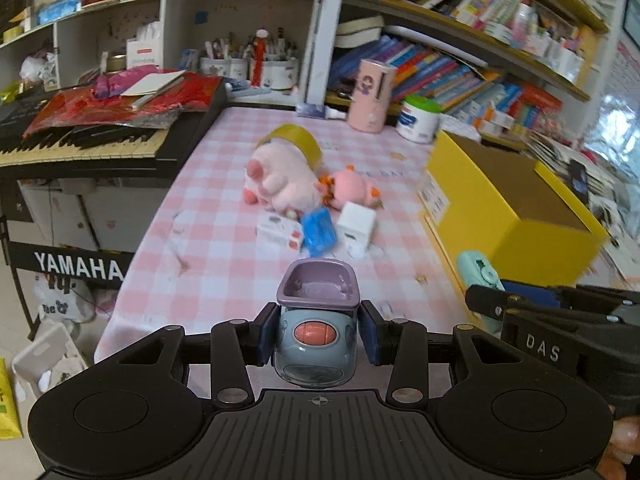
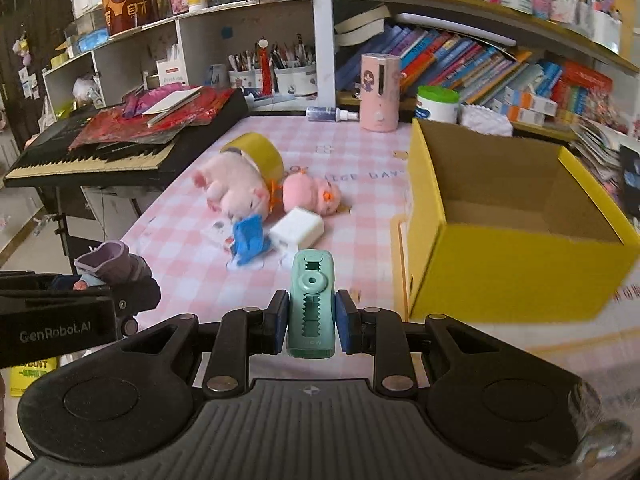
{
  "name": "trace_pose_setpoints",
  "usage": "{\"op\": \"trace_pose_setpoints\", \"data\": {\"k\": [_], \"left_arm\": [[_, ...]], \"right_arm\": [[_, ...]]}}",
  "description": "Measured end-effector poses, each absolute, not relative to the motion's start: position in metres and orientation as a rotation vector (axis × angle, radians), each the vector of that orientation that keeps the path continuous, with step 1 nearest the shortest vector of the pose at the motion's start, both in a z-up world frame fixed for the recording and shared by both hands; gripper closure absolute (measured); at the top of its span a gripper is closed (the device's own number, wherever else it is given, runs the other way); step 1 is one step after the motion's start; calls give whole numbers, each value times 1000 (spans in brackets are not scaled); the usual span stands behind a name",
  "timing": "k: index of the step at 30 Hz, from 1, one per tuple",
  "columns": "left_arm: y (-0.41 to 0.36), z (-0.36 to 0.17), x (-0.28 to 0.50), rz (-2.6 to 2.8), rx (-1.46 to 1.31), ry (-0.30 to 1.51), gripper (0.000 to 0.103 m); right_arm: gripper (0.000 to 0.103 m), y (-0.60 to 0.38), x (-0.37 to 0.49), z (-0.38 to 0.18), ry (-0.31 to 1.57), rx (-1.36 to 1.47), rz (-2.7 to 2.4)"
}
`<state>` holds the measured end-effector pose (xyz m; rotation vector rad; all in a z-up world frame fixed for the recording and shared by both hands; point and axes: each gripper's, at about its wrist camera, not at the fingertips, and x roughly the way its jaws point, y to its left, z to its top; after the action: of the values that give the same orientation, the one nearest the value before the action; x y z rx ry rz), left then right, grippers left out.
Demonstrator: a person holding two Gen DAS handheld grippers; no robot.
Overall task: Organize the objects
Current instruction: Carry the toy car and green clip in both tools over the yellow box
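Left hand-held gripper pinches a toy car, right hand-held gripper pinches a green stapler

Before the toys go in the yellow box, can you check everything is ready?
1. Left gripper pinches the toy car tight: ok.
2. Right gripper pinches the green stapler tight: ok.
3. Yellow box is open on top: ok.
4. Room inside the box: ok, the part that shows looks empty.
5. Nothing between the grippers and the box: ok.
6. Pink plush toys and white charger wait on the table: ok.
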<state>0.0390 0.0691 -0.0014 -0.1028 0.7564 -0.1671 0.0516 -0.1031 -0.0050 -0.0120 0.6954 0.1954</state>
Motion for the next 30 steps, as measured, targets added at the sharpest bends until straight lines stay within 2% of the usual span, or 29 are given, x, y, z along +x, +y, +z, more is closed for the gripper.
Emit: {"op": "trace_pose_setpoints", "data": {"k": [13,30], "left_arm": [[37,-3,-6,-375,-36,784,62],[-43,-7,-22,-624,70,796,62]], "right_arm": [[80,-129,-31,-7,731,71,9],[80,-197,-89,-12,744,171,-227]]}}
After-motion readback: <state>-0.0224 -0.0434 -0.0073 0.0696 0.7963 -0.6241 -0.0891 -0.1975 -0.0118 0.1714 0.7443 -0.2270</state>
